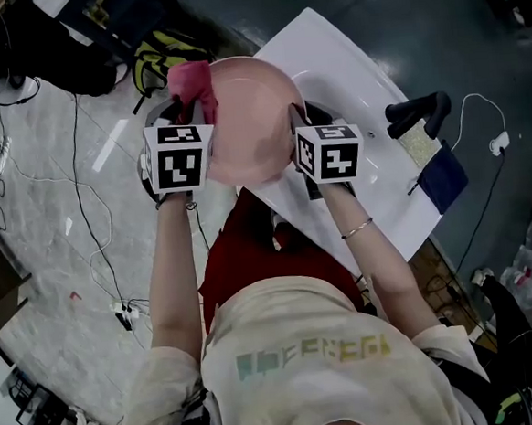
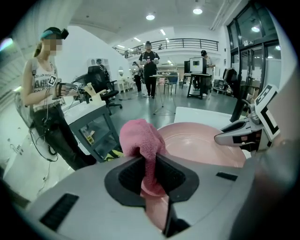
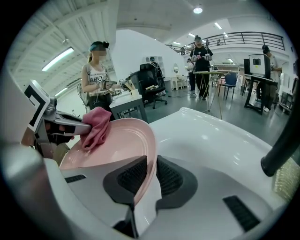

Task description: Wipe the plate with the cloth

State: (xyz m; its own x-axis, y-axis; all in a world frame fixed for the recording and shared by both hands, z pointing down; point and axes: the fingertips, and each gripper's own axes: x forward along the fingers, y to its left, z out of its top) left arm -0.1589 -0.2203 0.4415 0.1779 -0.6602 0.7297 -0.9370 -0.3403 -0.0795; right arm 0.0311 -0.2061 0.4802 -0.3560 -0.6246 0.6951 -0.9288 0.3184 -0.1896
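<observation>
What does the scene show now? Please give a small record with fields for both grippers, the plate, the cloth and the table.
left gripper: shut on the pink cloth
right gripper: shut on the rim of the pink plate
plate: tilted, lifted by its rim, partly over the edge of the white table
cloth: bunched, appears to touch the plate's inner face near the rim opposite the right gripper
table: white and glossy; whether the plate touches it cannot be told
</observation>
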